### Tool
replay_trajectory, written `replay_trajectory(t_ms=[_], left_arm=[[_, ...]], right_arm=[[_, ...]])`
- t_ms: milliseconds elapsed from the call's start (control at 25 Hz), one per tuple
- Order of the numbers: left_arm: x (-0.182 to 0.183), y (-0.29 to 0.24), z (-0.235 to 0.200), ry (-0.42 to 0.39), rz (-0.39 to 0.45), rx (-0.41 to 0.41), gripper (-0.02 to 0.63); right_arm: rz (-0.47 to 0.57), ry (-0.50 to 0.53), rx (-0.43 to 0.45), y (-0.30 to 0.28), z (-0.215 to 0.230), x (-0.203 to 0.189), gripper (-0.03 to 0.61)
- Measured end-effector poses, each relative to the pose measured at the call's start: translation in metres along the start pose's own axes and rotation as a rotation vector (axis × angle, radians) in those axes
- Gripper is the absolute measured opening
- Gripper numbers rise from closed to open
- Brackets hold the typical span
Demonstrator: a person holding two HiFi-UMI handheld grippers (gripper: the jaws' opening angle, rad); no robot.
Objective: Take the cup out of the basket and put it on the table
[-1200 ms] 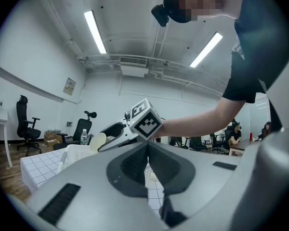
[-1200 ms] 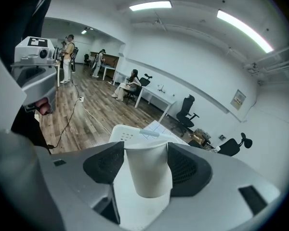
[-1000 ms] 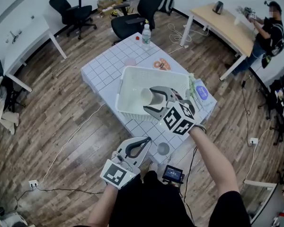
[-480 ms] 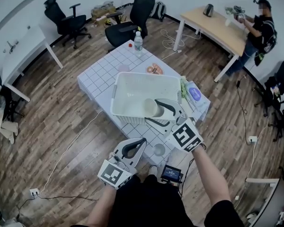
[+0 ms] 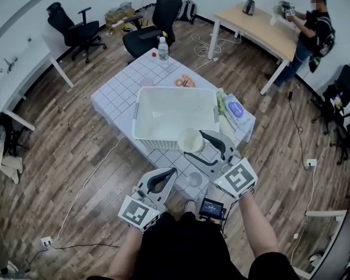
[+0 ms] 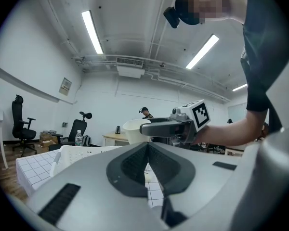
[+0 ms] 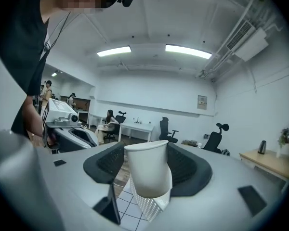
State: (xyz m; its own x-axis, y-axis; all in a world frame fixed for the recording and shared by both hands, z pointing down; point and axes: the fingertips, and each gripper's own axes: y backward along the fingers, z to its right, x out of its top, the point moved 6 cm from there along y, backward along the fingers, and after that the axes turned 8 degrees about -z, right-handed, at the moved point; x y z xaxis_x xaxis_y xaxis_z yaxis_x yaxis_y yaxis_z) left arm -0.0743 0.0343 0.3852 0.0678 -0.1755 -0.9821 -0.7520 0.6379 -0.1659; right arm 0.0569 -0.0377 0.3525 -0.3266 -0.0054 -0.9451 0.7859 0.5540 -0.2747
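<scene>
My right gripper [image 5: 196,147] is shut on a white paper cup [image 5: 190,140], holding it in the air over the near rim of the white basket [image 5: 144,98]. In the right gripper view the cup [image 7: 148,170] stands upright between the dark pads [image 7: 189,170], with a corner of the basket [image 7: 149,209] below it. My left gripper [image 5: 168,175] hangs low at the table's near edge, its jaws pressed together on nothing. From the left gripper view, the right gripper [image 6: 176,126] and the cup [image 6: 131,130] show ahead, above the basket [image 6: 82,154].
The basket sits on a white gridded table [image 5: 121,86]. A water bottle [image 5: 162,49] stands at its far corner, snack packets [image 5: 235,109] lie at its right, and a small round cup [image 5: 193,179] is on the near edge. Office chairs [image 5: 151,25] and desks surround it; a person [image 5: 308,31] stands far right.
My right gripper has lifted the cup out of the basket and drawn it toward me, past the near rim. The left gripper has hardly moved.
</scene>
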Motion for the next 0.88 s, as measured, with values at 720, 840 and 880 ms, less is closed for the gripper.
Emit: replay_trajectory(t_ms=[720, 840, 880], left_arm=[[-0.009, 0.001, 0.005, 0.017, -0.016, -0.034, 0.009], [-0.011, 0.002, 0.005, 0.028, -0.018, -0.041, 0.009], [-0.012, 0.002, 0.006, 0.029, -0.018, -0.044, 0.009]], right_arm=[[0.035, -0.278, -0.064, 0.057, -0.046, -0.053, 0.284], [0.051, -0.308, -0.066, 0.065, -0.054, -0.058, 0.284], [0.057, -0.316, -0.066, 0.067, -0.056, -0.059, 0.284]])
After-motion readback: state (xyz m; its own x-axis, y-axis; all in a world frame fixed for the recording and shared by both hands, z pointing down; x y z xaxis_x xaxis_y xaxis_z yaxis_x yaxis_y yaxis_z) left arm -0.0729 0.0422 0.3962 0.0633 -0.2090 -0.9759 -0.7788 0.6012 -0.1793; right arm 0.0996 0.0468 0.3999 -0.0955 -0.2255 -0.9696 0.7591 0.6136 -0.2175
